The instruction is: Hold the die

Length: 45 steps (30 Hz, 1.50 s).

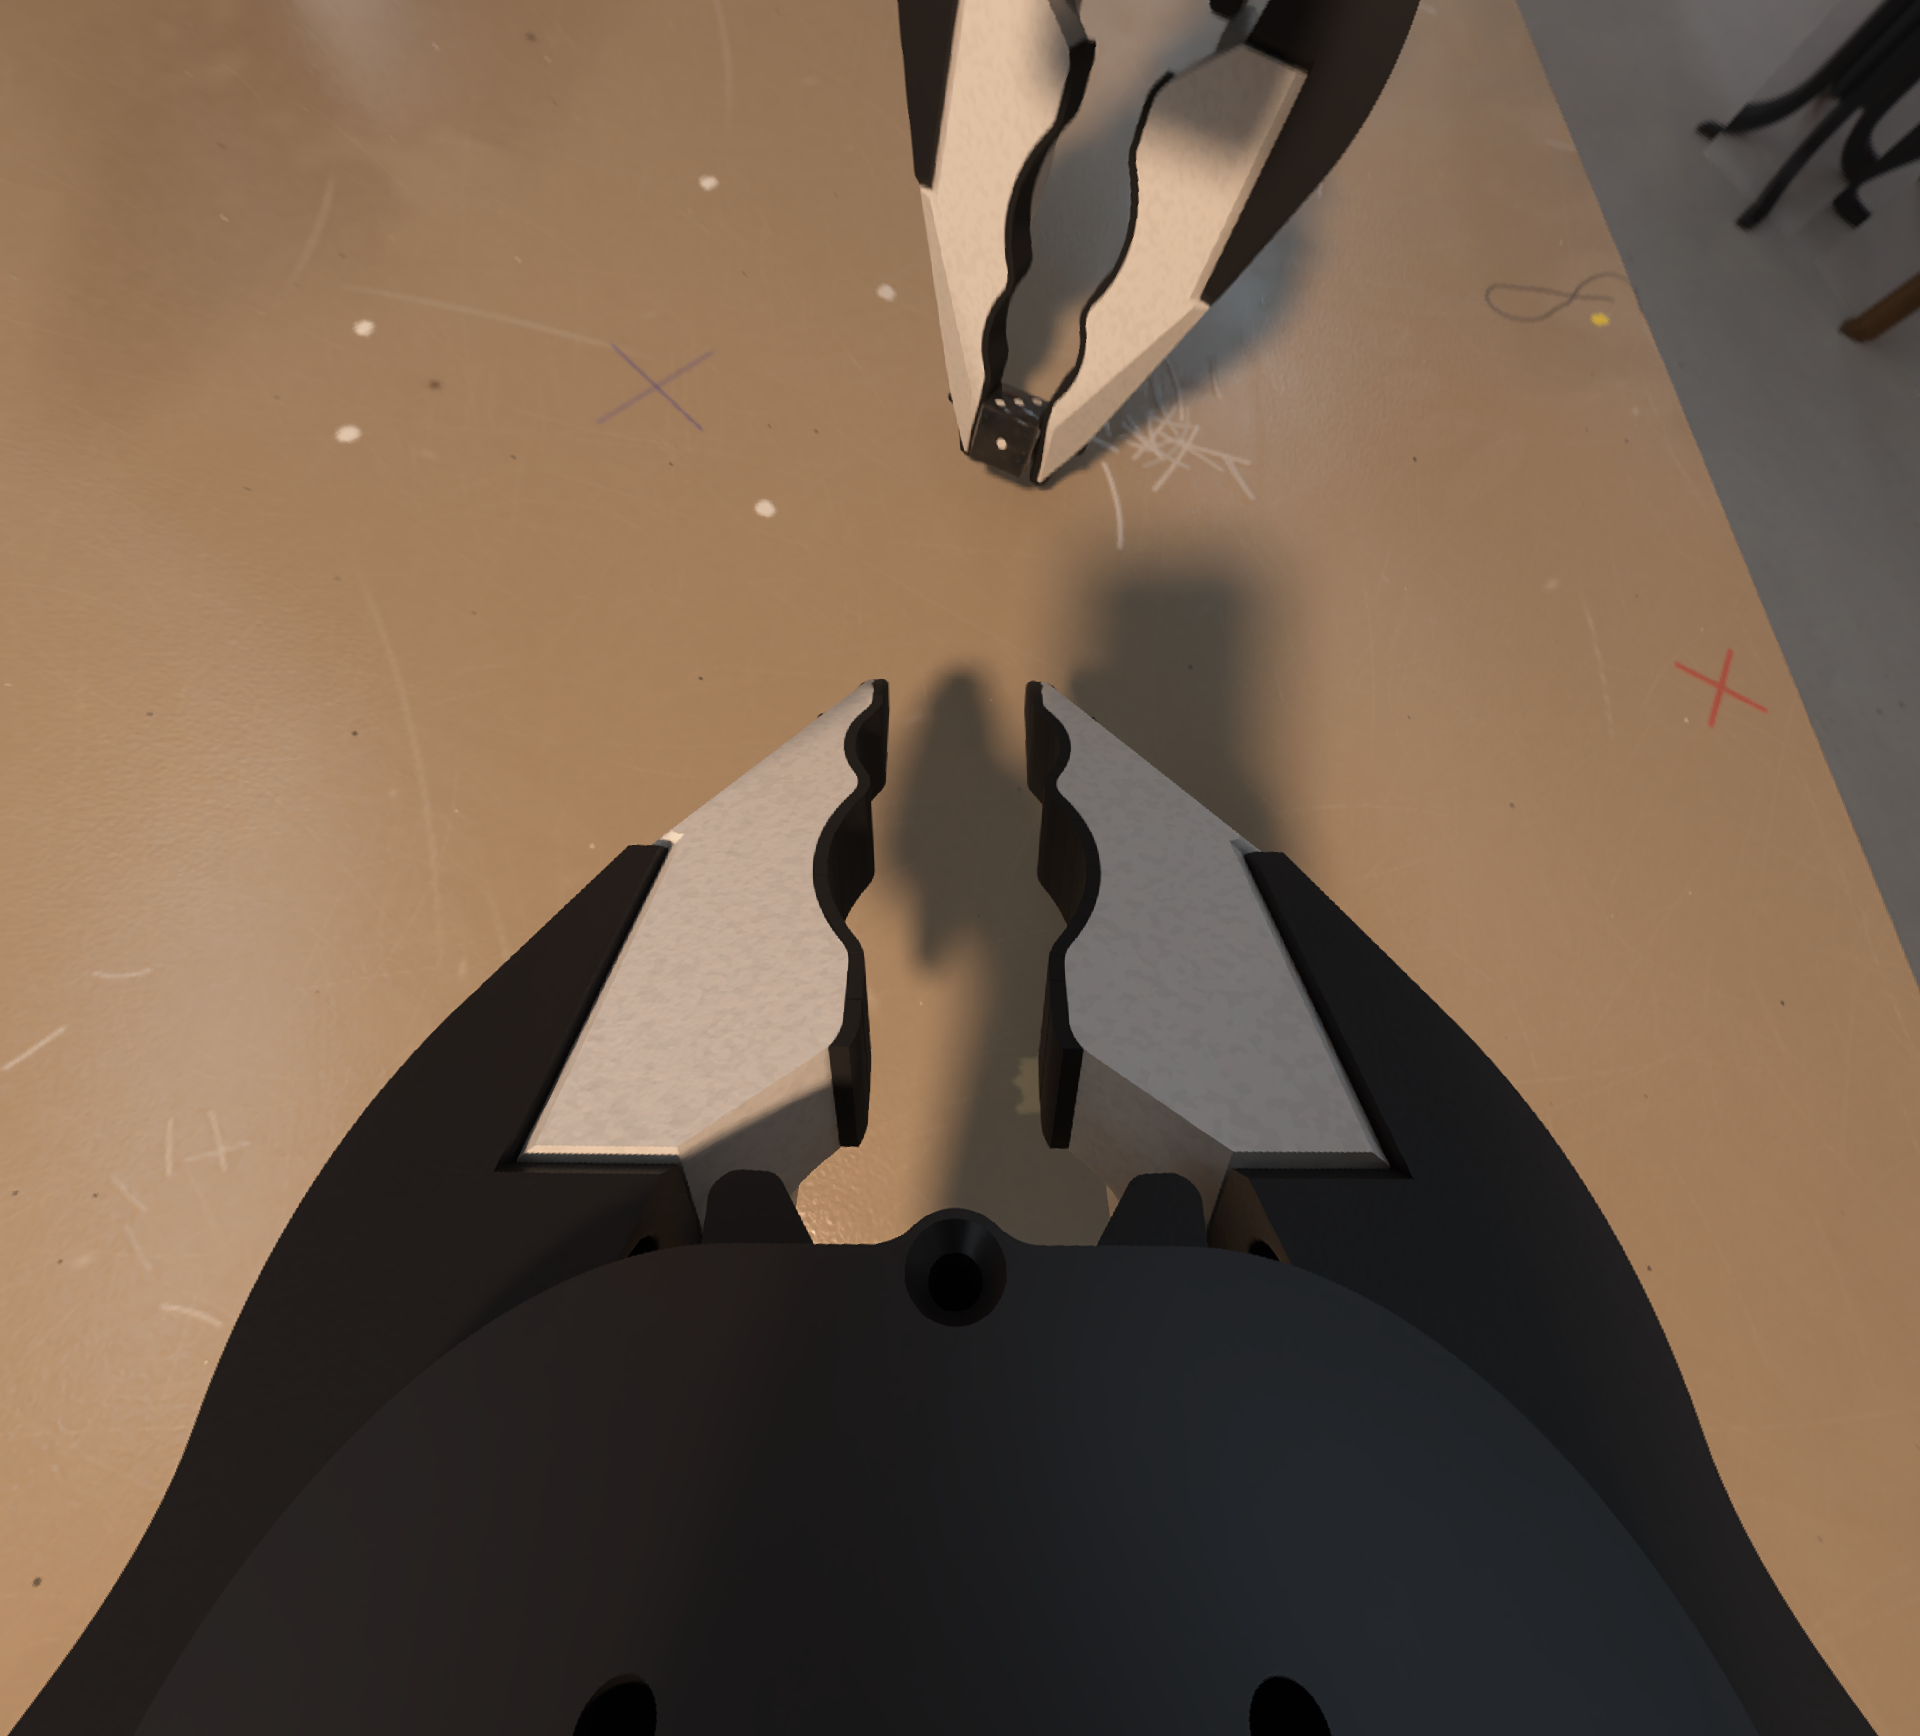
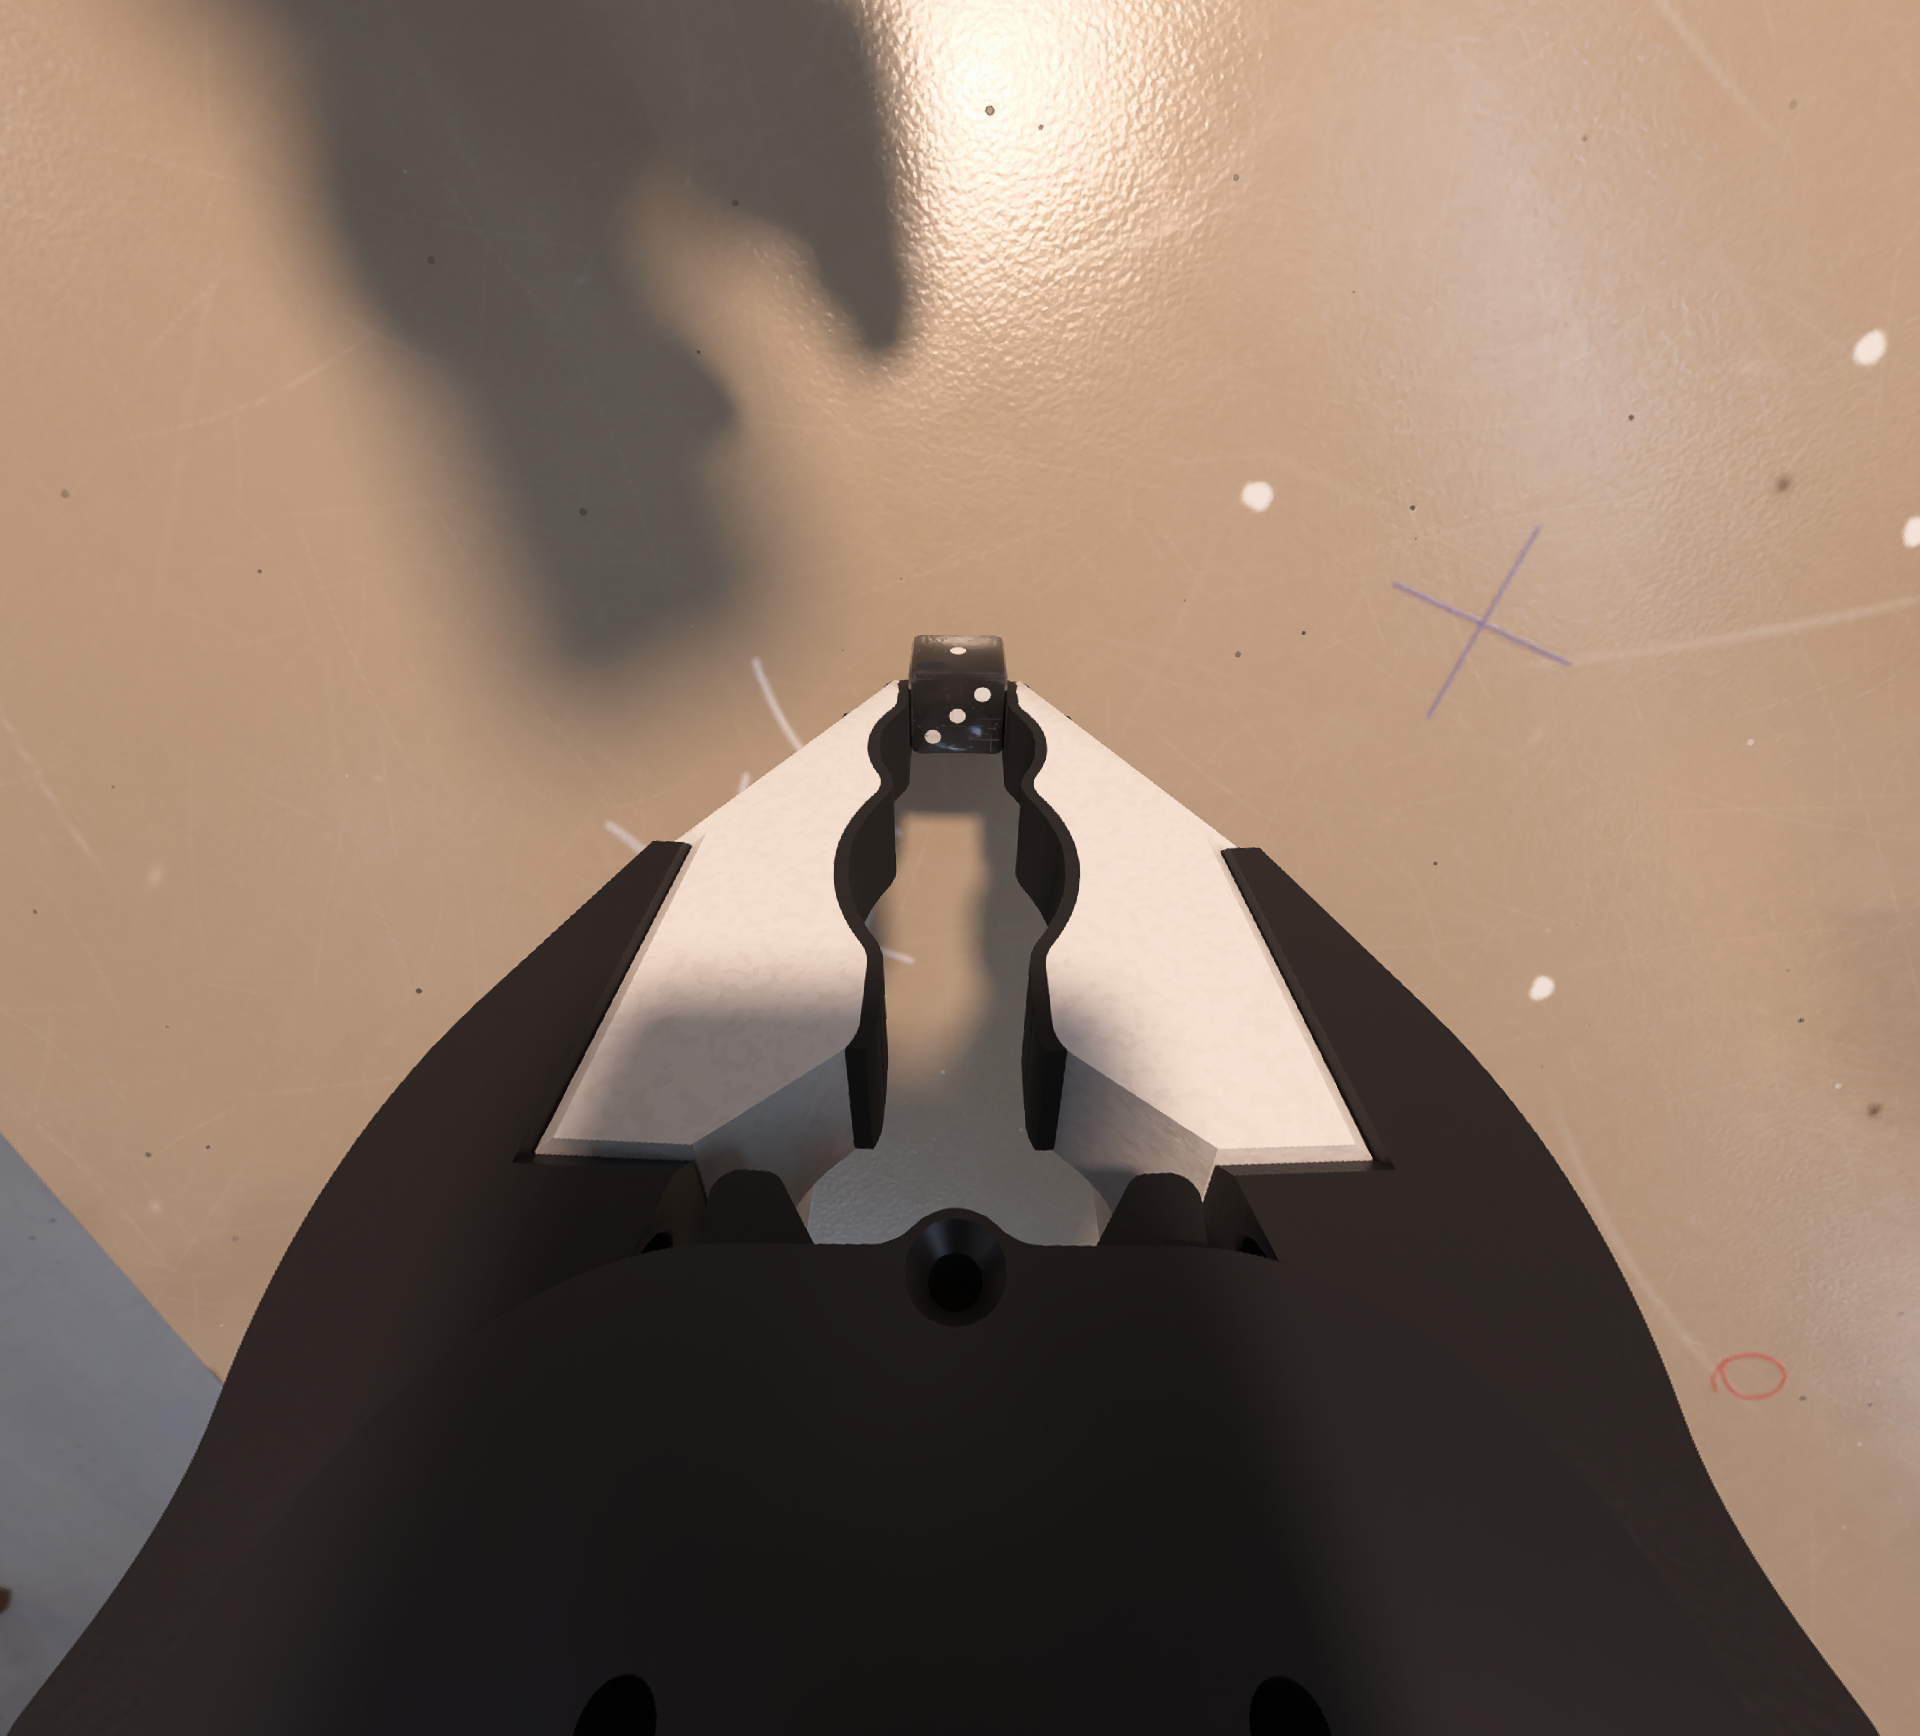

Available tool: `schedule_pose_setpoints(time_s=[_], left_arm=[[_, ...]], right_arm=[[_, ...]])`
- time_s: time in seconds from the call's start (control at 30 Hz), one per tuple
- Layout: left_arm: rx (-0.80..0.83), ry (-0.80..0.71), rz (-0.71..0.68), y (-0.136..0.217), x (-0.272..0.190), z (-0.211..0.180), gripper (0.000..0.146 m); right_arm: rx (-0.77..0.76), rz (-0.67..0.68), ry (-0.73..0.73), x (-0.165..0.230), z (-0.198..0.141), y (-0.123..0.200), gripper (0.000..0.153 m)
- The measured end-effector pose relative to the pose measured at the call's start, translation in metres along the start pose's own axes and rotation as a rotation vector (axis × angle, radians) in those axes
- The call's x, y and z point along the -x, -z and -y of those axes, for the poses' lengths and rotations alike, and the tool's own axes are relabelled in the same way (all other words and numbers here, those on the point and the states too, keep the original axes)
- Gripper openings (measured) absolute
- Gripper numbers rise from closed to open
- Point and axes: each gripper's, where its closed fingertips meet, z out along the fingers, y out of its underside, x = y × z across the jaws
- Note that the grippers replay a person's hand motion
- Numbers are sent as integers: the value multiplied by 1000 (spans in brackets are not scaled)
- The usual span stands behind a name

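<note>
The right gripper (image 2: 956,710) has the die (image 2: 957,694) pinched at the very ends of its fingers, jaws closed in on two opposite flat faces. In the right wrist view the little black cube sits right at the fingertips (image 2: 1023,720), partly poking out beyond them, white pips showing on the near face and one on top.

From the left wrist view the same grip shows at the far side of the scene: the right gripper (image 1: 1013,445) points down toward the tan table (image 1: 416,647), with the die (image 1: 1006,435) wedged between the tips. Whether its bottom touches the surface, I cannot tell; it is low, right down by the table.

The left gripper (image 1: 956,699) hangs in the near middle of the scene, jaws parted with nothing between them, well apart from the die.

Now, the handling. This looks like a small, hard, light cube, stiff, and not fragile by the look of it. Smooth, glossy sides mean it could be slippery, and there is very little to grab. Flat face against flat pad is the right hold, and that is what we have. The risk, I reckon, is that shallow bite: it sits so near the tips that a twist or a slack squeeze could pop it forward and out. Steady pressure and a level carriage are what this one calls for.
</note>
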Motion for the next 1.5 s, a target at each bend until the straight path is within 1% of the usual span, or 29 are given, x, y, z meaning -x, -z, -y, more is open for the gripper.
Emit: schedule_pose_setpoints(time_s=[0.1,0.17,0.23,0.4,0.73,0.9,1.5], left_arm=[[-43,1,17,3,3,6,16],[-48,-6,33,4,4,7,5],[-39,-9,35,3,5,6,0],[-30,-9,8,0,0,5,0],[-22,-21,32,-5,0,6,0],[-23,-20,8,-5,-3,7,0],[-16,-14,13,-5,-2,4,0]], right_arm=[[2,2,-3,0,0,-1,16],[4,1,1,1,1,-1,16],[7,1,7,2,1,-2,16],[8,-2,10,3,2,-3,16],[9,-3,24,6,4,-3,16],[11,-15,25,5,4,-3,16],[-2,-9,20,5,6,-2,16]])
